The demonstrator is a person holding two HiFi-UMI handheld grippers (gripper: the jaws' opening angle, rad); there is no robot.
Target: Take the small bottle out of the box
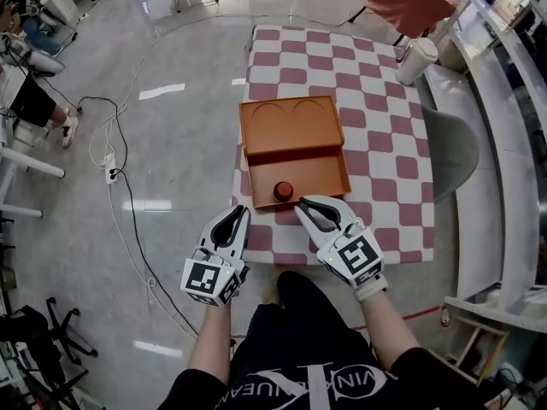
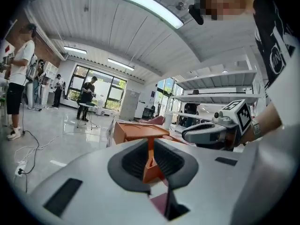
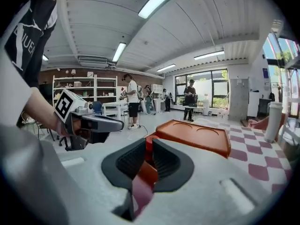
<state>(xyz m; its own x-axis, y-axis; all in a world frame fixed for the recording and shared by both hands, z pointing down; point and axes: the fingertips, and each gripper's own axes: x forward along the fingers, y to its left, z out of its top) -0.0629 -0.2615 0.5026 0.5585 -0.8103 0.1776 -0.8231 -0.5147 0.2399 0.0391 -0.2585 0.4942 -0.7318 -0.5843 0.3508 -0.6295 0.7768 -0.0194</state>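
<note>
Now, with the bottle [image 1: 283, 191] upright in the box [image 1: 320, 171] by its front wall, I should widen the right gripper [image 1: 302, 203]'s barely parted jaws, straddle the cap, squeeze, and lift straight; left gripper [image 1: 243, 213] closed, empty.

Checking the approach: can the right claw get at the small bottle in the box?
Likely yes: the right claw is beside the open box; the small bottle stands just inside its near rim, nothing between.
</note>
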